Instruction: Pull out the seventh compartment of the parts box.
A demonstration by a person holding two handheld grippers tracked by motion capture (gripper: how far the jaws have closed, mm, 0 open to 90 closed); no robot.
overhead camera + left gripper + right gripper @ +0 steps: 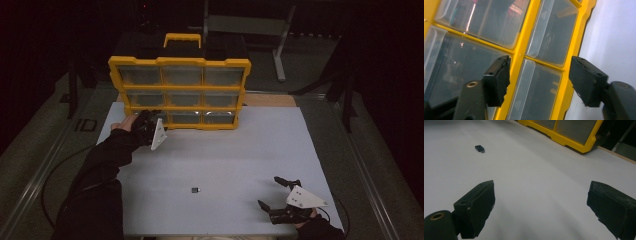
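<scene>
left gripper (pixel 150 119) is up against the yellow organiser case (pixel 180 92), which stands tilted at the far edge of the white desk (pixel 225 165), handle on top. it works the lower left corner of the case's clear-lidded front. in the left gripper view the gripper (pixel 539 80) has its jaws partly apart, bracketing the bottom corner compartment (pixel 536 92): one pad sits over the yellow divider rib on the inner side, the other hangs just off the case's outer edge. the pads are not pressing on anything yet, so nothing is gripped.

right gripper (pixel 280 197) waits low at the near right of the desk, jaws spread wide and bare, with only white desk between them in its own view (pixel 540 205). a small black usb-like plug (pixel 195 190) lies alone on the desk, well apart from both grippers, nearer the front edge.

by my read, this is the approach to the case's corner, likely to catch the frame edge or a latch there. next up calls for squeezing squarely on the yellow rim without slipping onto the slick clear lid, and keeping the leaning case from tipping.
</scene>
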